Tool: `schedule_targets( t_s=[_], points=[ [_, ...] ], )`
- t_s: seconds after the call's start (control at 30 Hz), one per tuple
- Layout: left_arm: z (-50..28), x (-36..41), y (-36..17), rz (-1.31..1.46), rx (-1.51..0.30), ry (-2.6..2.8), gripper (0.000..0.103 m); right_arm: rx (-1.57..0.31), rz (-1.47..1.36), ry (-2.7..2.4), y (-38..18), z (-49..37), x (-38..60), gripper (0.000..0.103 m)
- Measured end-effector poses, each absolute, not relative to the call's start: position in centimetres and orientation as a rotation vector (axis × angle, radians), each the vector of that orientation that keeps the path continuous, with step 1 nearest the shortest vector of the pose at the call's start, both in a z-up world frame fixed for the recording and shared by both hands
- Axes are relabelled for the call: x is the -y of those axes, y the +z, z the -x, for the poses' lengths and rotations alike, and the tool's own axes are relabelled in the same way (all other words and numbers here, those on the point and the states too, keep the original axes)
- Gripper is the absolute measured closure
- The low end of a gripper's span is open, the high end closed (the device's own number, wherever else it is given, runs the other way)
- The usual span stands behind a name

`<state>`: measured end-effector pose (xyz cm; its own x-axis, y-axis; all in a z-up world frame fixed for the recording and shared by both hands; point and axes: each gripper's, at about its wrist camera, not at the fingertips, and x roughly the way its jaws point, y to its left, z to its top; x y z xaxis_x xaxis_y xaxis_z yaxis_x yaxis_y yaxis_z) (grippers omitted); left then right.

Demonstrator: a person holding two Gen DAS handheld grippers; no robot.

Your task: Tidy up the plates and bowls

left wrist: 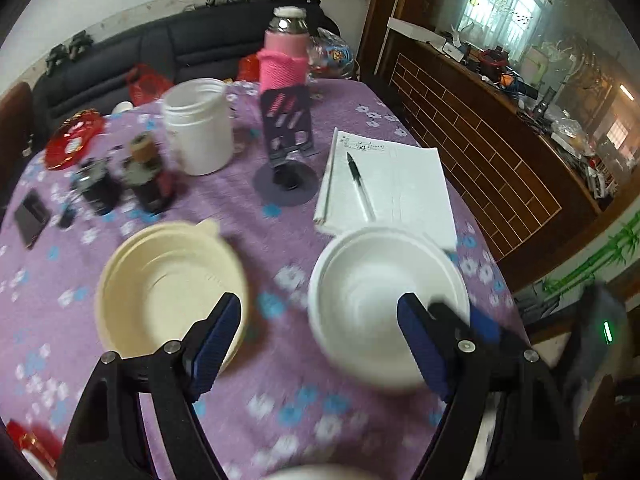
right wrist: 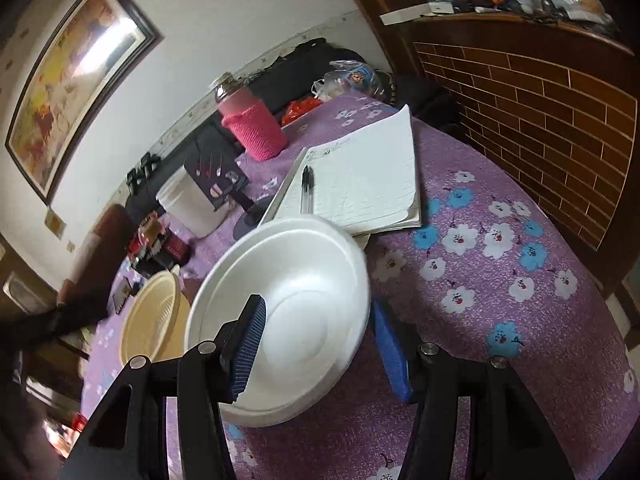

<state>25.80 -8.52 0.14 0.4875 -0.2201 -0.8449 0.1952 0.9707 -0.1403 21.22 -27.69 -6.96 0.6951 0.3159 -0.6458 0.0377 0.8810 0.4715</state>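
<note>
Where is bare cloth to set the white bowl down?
Free: the cloth right of the white bowl, below the notepad; also the strip between it and the cream bowl. Crowded: the far side around the white jar.

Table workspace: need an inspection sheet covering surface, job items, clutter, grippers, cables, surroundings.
Surface: purple floral tablecloth, crowded at the far side.
Job's things: white bowl and cream bowl, side by side, apart, both empty.
Clutter: white jar, pink-sleeved bottle, phone stand, notebook with pen, small dark bottles.
Grippers: left gripper open, holding nothing; right gripper open, fingers straddling the white bowl's rim, no squeeze seen.
Cables: nothing seen.
Surroundings: dark sofa, brick-pattern counter piled with items, framed picture.
</note>
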Motion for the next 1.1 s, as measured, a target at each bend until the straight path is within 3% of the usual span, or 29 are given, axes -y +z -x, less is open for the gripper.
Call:
schedule_targets(
  t_s=[0.13, 0.3, 0.37, 0.5, 0.6, 0.63, 0.77, 1.1],
  points=[
    [-28.9, 10.7, -2.7, -0.007, -1.073, -0.267, 0.03, -0.81, -0.477, 0.168, -7.3, -21.5, 27.6, 0.046],
    [-30.9, 11.9, -6.0, -0.005, -1.168, -0.282, 0.057, -0.848, -0.496, 0.167, -8.3, -22.0, 28.0, 0.052],
    [-31.1, 12.4, -6.6, -0.035, -1.176, -0.275, 0.06, -0.865, -0.5, 0.17, -8.7, -22.4, 27.9, 0.059],
    [-31.0, 12.6, -6.3, -0.079, -1.159, -0.261, 0.071, -0.866, -0.483, 0.156, -8.8, -22.5, 27.8, 0.061],
    [-31.0, 12.2, -6.3, -0.086, -1.162, -0.251, 0.08, -0.867, -0.498, 0.138, -9.0, -22.6, 28.3, 0.072],
    [-30.9, 12.0, -6.2, -0.084, -1.164, -0.245, 0.08, -0.868, -0.511, 0.138, -9.1, -22.6, 28.5, 0.079],
    [-29.7, 11.3, -5.2, -0.072, -1.151, -0.236, 0.083, -0.856, -0.566, 0.158, -9.1, -22.3, 29.1, 0.084],
    [-22.7, 8.9, 0.6, -0.019, -0.962, -0.19, 0.083, -0.715, -0.61, 0.276, -6.1, -19.7, 28.1, 0.085]
  ],
)
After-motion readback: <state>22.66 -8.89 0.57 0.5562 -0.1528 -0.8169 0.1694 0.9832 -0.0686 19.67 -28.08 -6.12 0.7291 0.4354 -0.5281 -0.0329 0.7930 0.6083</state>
